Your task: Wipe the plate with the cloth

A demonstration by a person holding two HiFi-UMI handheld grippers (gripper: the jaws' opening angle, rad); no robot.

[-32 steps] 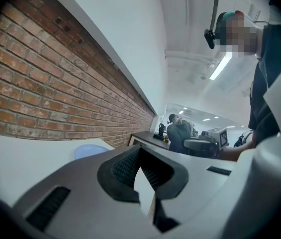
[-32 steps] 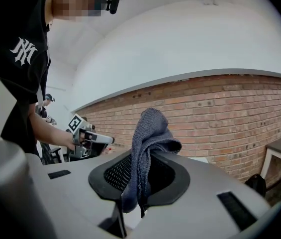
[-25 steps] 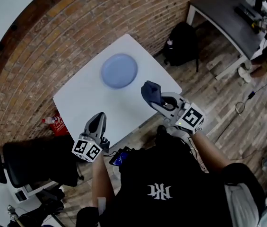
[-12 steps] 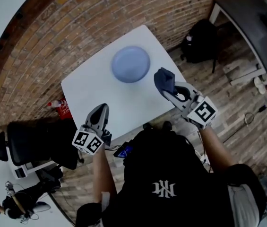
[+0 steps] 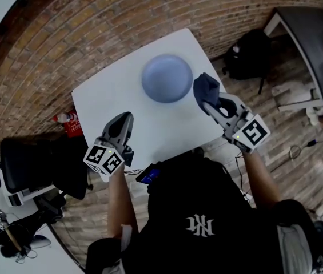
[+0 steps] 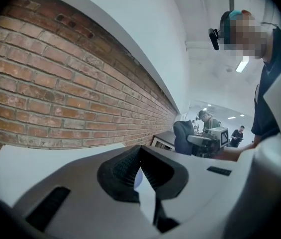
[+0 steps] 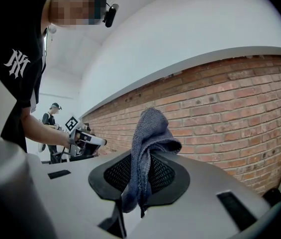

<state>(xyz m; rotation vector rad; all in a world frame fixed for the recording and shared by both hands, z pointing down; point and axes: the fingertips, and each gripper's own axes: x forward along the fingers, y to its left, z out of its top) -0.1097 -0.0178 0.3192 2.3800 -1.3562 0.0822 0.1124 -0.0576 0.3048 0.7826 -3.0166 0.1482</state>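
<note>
A brick wall (image 5: 121, 16) and a plank floor (image 5: 275, 124) surround the white worktop (image 5: 110, 107). The blue plate (image 5: 167, 78) lies toward the worktop's far edge. My right gripper (image 5: 211, 103) has its jaws clenched on the dark cloth (image 5: 205, 88), which covers their tips in the head view. The cloth is nearer the plate's right rim than half a second ago; whether it touches I cannot tell. My left gripper (image 5: 125, 119) hangs over the near edge, jaws pressed together on nothing.
</note>
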